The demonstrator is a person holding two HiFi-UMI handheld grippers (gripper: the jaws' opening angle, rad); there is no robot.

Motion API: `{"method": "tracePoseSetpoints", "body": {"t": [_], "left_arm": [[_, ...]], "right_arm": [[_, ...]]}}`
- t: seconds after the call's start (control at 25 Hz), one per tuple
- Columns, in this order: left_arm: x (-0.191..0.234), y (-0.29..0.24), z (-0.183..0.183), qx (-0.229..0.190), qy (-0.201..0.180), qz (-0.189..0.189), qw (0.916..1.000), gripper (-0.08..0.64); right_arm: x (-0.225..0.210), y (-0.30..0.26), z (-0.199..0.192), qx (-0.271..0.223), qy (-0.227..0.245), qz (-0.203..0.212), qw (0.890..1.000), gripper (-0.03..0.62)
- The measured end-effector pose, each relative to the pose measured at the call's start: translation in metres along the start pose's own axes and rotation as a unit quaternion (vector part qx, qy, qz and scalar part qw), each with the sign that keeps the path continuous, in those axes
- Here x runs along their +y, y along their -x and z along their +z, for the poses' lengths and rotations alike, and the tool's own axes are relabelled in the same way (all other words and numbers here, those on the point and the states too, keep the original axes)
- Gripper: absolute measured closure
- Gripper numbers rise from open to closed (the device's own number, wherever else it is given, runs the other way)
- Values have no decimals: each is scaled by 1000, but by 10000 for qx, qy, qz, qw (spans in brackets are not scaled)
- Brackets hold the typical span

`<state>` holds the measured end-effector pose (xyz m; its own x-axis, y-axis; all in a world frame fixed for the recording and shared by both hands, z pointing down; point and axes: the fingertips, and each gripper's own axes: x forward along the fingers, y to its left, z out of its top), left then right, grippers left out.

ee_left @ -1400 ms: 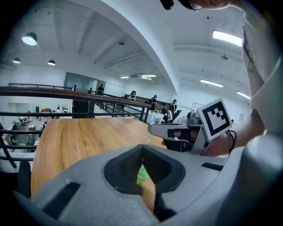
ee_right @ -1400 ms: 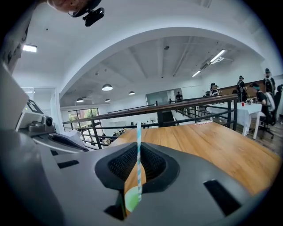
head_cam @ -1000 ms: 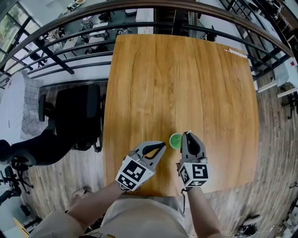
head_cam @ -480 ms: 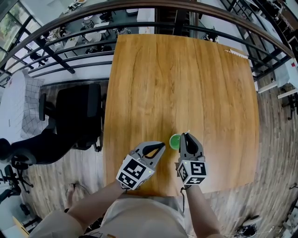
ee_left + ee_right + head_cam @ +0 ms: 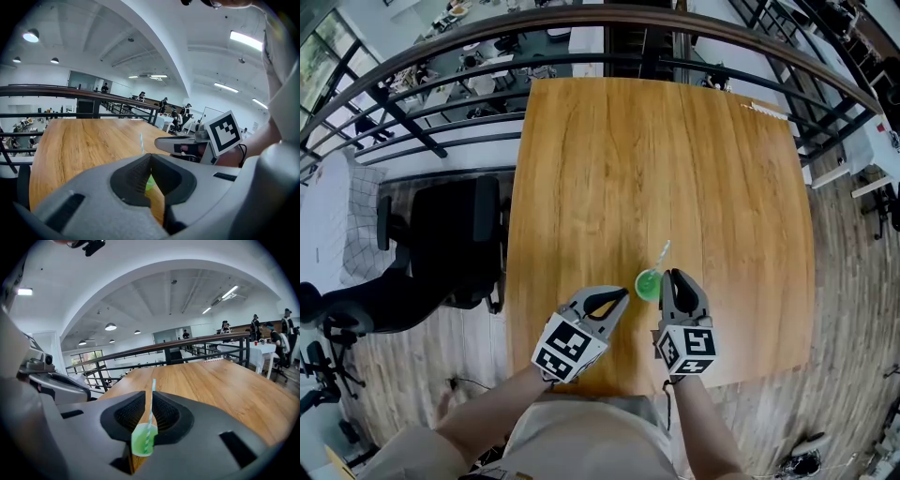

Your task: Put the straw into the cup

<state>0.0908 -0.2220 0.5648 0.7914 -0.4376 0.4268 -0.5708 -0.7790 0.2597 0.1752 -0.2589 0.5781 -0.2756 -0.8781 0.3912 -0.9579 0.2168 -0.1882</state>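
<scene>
The green cup (image 5: 648, 284) stood on the wooden table (image 5: 656, 159) near its front edge, just ahead of the two grippers. It held the lower end of a striped straw (image 5: 664, 253), which leaned out over the rim, up and away from the person. Whether the cup held anything else could not be told. The right gripper (image 5: 674, 275) sat just beside the cup on its right. In the right gripper view its jaws were drawn in to a narrow slit, with the straw running through it and pinched near the tips, its top end poking out above them. The left gripper (image 5: 623, 295) hung a little to the cup's left, apart from it, jaws closed together on nothing.
</scene>
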Motion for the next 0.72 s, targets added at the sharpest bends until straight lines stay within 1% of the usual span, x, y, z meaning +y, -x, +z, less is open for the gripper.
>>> {"method": "tracePoseSetpoints", "body": {"t": [0.16, 0.36, 0.6, 0.72], "left_arm": [[-6, 5, 9, -98, -14, 18, 9999, 548], [-16, 16, 26, -317, -59, 29, 9995, 546], [-26, 29, 47, -486, -214, 58, 9986, 546], [-30, 42, 65, -680, -324, 82, 9971, 546]], "right_arm": [[-2, 13, 9, -86, 11, -100, 9999, 557], [-1, 34, 27, -305, 47, -198, 9993, 557], [8, 63, 54, -582, 355, -239, 9974, 557], [15, 76, 68, -678, 511, -237, 9961, 557]]}}
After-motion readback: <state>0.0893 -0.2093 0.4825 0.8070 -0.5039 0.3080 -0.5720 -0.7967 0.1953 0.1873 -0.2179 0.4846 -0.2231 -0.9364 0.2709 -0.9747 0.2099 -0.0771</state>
